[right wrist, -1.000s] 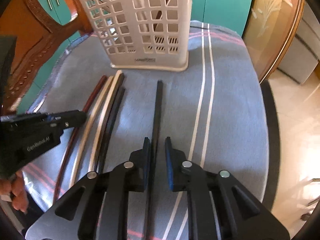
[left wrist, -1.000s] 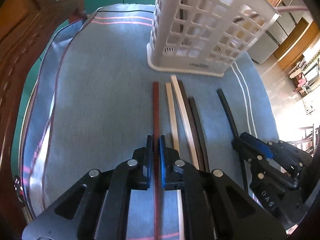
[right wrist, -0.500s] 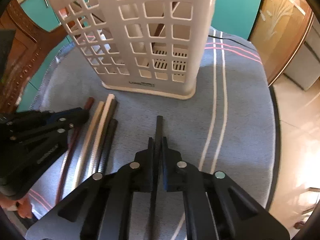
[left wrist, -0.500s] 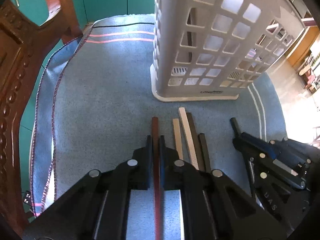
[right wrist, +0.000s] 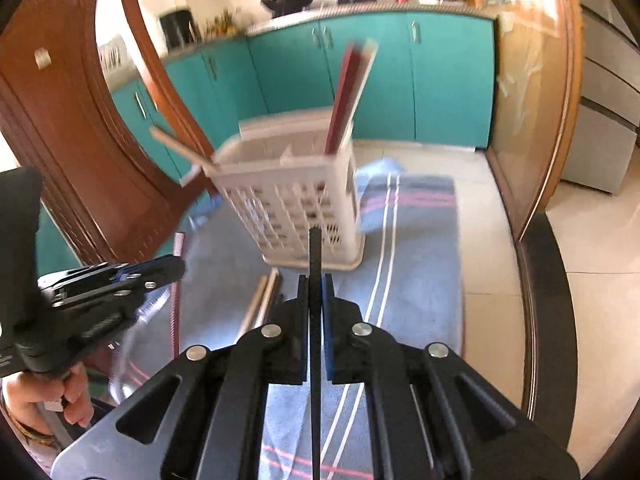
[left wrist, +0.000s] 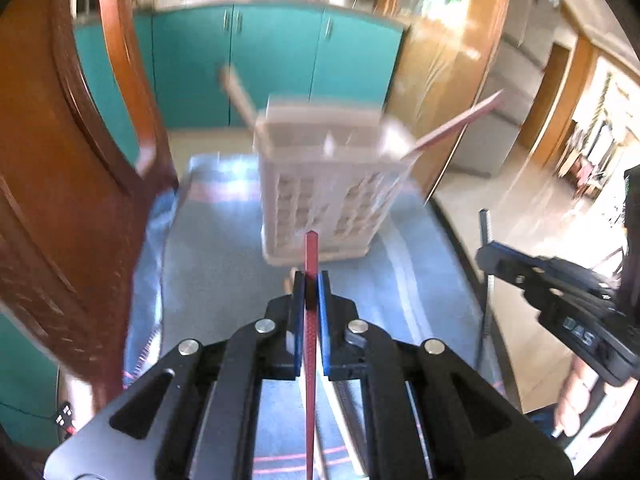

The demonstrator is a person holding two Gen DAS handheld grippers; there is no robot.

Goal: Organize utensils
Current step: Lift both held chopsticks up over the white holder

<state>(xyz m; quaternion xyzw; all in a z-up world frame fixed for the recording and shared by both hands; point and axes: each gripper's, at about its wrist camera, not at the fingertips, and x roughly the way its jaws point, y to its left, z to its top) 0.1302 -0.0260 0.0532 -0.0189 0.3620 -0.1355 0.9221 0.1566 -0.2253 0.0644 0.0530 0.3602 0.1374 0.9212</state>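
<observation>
My left gripper (left wrist: 311, 280) is shut on a red chopstick (left wrist: 310, 256), lifted above the blue cloth and pointing at the white lattice basket (left wrist: 320, 200). My right gripper (right wrist: 316, 284) is shut on a black chopstick (right wrist: 315, 248), also lifted and pointing at the basket (right wrist: 296, 200). The basket holds several chopsticks: a tan one (right wrist: 180, 148) leans left, red ones (right wrist: 348, 92) lean right. Several loose chopsticks (right wrist: 260, 304) lie on the cloth. The right gripper (left wrist: 486, 258) shows in the left wrist view, the left gripper (right wrist: 178, 266) in the right wrist view.
A carved wooden chair (right wrist: 80, 128) stands at the left of the table. The blue striped cloth (right wrist: 420, 248) covers the dark round table (right wrist: 548, 300). Teal cabinets (right wrist: 440, 80) stand behind. A tiled floor lies to the right.
Both grippers have risen off the cloth, each with its chopstick, and tilted up so the basket's top and the kitchen come into view. The frames are motion-blurred.
</observation>
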